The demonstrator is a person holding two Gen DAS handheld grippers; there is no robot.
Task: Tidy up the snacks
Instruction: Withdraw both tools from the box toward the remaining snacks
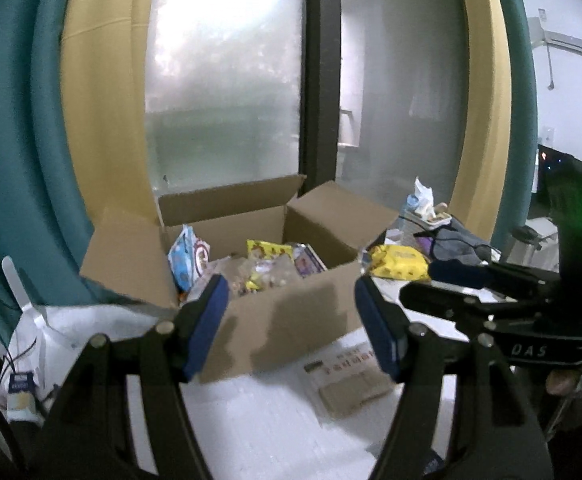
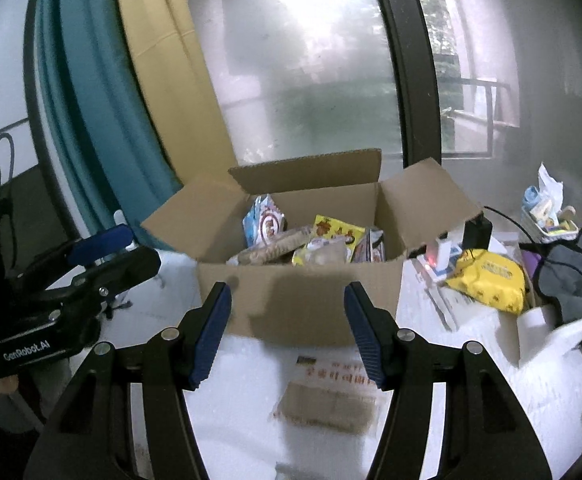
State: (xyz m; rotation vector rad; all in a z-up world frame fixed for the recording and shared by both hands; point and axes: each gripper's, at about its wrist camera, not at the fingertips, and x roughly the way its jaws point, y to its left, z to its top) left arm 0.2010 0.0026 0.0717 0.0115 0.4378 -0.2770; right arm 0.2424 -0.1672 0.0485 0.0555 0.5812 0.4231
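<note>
White table (image 2: 251, 420) carries an open cardboard box (image 2: 303, 308), a flat cracker packet (image 2: 327, 400) just in front of it — yellow pack (image 2: 487, 280) and grey cloth (image 2: 575, 276) to the right.

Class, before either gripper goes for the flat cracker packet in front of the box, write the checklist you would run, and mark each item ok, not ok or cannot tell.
1. Left gripper open and empty: ok.
2. Right gripper open and empty: ok.
3. Packet lies flat on the white table, nothing on top of it: ok.
4. Box flaps open, so it can take a packet: ok.
5. Free room left among the snacks in the box: cannot tell, since the near wall hides the lower part.
6. Packet sharp enough to judge its edges: not ok, both views are blurred.
</note>
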